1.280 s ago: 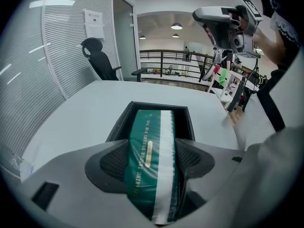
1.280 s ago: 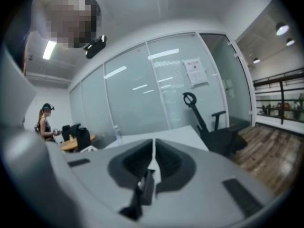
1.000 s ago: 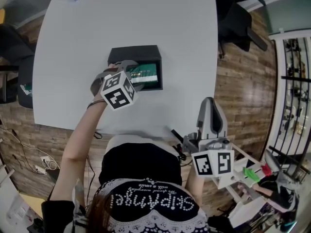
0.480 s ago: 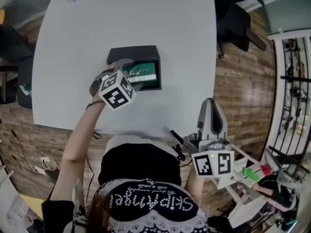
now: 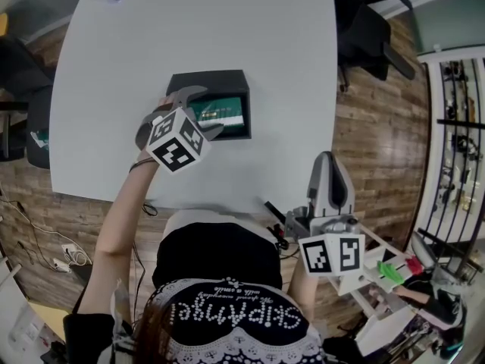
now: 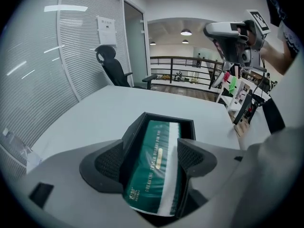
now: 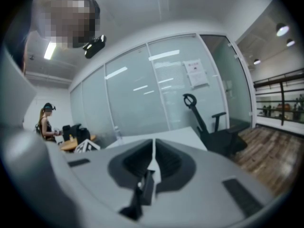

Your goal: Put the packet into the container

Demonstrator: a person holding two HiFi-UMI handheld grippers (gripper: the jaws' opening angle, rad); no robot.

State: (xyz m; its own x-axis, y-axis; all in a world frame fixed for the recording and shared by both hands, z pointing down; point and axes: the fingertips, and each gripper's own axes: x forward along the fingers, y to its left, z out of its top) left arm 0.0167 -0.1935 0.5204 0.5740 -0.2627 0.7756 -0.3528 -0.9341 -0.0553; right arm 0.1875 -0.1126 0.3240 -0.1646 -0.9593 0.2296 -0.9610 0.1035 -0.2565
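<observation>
Overhanging packet (image 6: 153,171), container (image 6: 166,118): left gripper (image 6: 151,148)

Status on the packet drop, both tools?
Left tool just opened, jaws off packet. Packet lying in container. Right tool shut, empty. Nothing blocking.

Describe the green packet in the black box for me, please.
The packet is a soft oblong pack in glossy dark green plastic wrap, with a white stripe down one long side, pale lettering running lengthwise and a small gold label. It lies lengthwise inside the black open-topped container on the white table. The left tool hangs above it; its jaws have just been opening and stand wide to either side, not pressing it.
</observation>
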